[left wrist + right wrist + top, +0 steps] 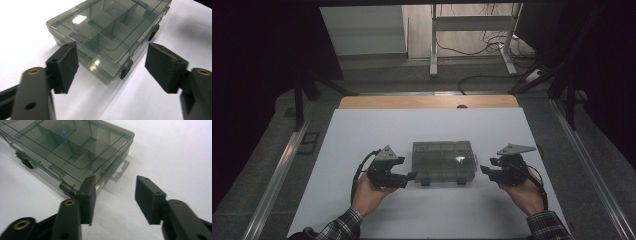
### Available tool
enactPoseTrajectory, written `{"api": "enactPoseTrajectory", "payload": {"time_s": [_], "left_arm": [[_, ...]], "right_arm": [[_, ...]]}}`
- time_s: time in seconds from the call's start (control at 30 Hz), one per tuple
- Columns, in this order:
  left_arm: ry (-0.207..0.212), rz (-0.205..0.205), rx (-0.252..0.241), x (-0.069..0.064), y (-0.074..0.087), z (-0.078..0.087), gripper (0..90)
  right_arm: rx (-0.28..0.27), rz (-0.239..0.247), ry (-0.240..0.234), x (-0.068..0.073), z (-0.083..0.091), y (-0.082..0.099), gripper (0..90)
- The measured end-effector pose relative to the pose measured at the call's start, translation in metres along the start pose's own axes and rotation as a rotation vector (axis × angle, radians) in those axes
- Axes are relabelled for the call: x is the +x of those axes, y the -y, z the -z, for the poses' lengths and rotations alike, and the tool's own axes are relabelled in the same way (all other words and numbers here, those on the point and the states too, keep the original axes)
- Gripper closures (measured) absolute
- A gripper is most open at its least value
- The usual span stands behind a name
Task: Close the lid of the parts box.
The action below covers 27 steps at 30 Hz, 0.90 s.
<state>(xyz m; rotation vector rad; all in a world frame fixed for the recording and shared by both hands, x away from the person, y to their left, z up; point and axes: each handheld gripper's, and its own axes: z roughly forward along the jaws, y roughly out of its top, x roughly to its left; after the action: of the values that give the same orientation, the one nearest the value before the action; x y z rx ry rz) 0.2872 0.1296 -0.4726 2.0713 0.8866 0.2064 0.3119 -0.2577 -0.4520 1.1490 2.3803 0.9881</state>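
Note:
A smoke-grey see-through compartment box lies flat with its lid down in the middle of the white sheet. Two dark latches sit on its near side. My left gripper is just off the box's left end, low near the front corner, jaws open and empty. In the left gripper view the box lies beyond my open left gripper, apart from the pads. My right gripper stands open off the right end. In the right gripper view the box's corner is beside my right gripper, nothing between the jaws. A small blue ring shows through the lid.
The white sheet covers most of the table; a strip of bare wood shows at the far edge. Beyond it stand a metal frame and floor cables. Dark curtains hang at both sides.

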Motion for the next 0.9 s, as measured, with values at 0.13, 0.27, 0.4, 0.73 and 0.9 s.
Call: {"api": "enactPoseTrajectory", "payload": {"time_s": [0.13, 0.27, 0.4, 0.73, 0.9], "left_arm": [[-0.003, -0.008, 0.01, 0.001, 0.003, 0.008, 18.8], [0.003, -0.01, 0.019, 0.002, 0.006, 0.014, 14.6], [-0.014, -0.007, 0.022, 0.003, 0.009, 0.021, 8.3], [-0.027, 0.02, 0.019, 0.009, 0.024, 0.043, 4.3], [-0.041, 0.021, 0.023, 0.01, 0.032, 0.053, 2.5]], "right_arm": [[-0.022, 0.012, 0.001, 0.002, 0.006, 0.002, 40.2], [-0.037, 0.022, -0.004, 0.003, 0.01, 0.003, 34.3], [-0.05, 0.027, -0.009, 0.003, 0.016, 0.005, 28.9], [-0.068, 0.04, -0.026, 0.004, 0.029, 0.011, 18.2], [-0.073, 0.04, -0.035, 0.005, 0.033, 0.014, 11.8]]}}
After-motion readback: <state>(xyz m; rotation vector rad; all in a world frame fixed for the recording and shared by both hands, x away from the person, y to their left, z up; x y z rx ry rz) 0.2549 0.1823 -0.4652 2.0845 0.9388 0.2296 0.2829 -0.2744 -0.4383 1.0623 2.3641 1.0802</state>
